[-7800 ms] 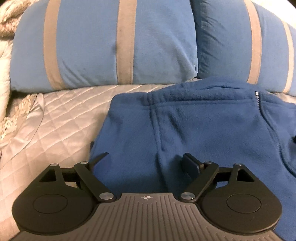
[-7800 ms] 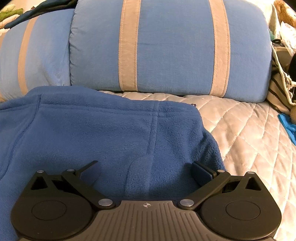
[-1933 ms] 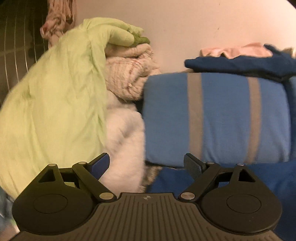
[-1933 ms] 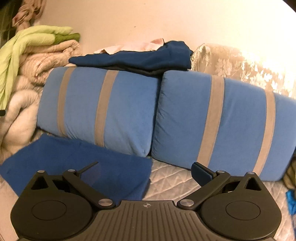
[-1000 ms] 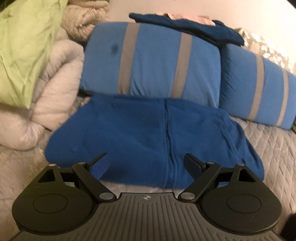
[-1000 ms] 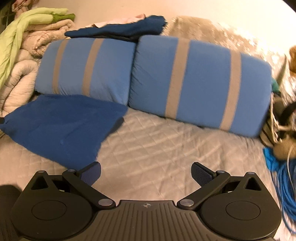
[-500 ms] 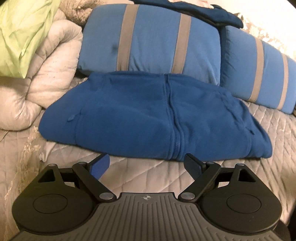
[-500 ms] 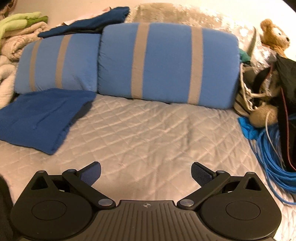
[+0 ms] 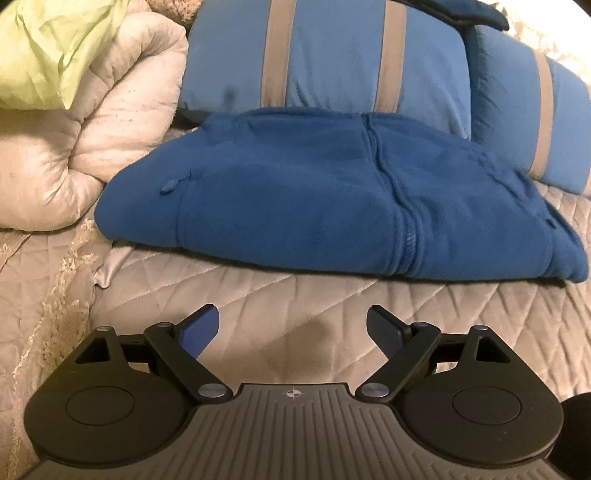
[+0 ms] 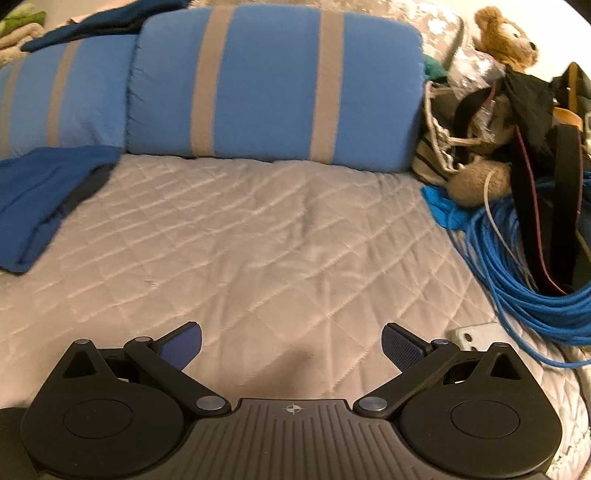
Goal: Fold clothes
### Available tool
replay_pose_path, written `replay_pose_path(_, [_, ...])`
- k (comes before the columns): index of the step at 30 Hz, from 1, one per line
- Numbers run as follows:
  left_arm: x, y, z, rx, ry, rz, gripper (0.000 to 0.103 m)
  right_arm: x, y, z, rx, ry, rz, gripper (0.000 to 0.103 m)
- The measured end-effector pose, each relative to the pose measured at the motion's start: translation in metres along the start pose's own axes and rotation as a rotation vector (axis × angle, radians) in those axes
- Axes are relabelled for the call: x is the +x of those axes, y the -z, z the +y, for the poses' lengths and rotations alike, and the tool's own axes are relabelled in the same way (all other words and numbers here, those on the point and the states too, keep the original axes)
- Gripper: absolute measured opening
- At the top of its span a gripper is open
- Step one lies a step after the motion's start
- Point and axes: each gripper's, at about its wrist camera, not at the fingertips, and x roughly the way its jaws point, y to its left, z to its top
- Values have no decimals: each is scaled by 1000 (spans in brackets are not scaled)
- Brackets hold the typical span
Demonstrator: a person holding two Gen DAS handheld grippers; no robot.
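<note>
My left gripper [image 9: 291, 325] hangs just above the bed [image 9: 332, 295] with its fingers spread wide and nothing between them. My right gripper [image 10: 291, 341] is the same: fingers apart, empty, over bare quilt.

Straight ahead of the left one lies the blue fleece [image 9: 332, 192], toward the head of the bed, its far edge up against the striped pillows [image 9: 332, 59]. It sits as a thick, compact bundle: the near edge is a rounded fold, layers stacked, a zip seam running front to back down the middle. In the right wrist view only its corner [image 10: 44, 192] shows at the left edge, well apart from that gripper.

I judge this piece to be lying folded as the task wants. Whether more folds are meant for it, I cannot tell.

Further out, a darker blue garment [image 9: 461, 11] is draped on top of the pillows; it looks loosely laid, so it may be left to do, though I see too little of it. Blankets [image 9: 92, 122] are piled at the left side of the bed, and a coil of blue cable [image 10: 517, 266] and bags at the right.
</note>
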Motion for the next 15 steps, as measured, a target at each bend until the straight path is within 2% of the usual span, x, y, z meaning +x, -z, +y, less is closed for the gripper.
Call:
replay_pose_path(4, [8, 6, 3, -8, 12, 3, 88, 9, 4, -5, 25, 64, 2, 103])
replay_pose_path(9, [18, 14, 3, -16, 11, 16, 89, 18, 14, -13, 48, 88, 6, 103])
replay_pose_path(14, [24, 17, -2, -2, 12, 15, 103, 31, 25, -19, 99, 81, 31, 103])
replay_pose_path(15, [25, 15, -2, -2, 11, 19, 103, 34, 27, -20, 109, 80, 37, 103])
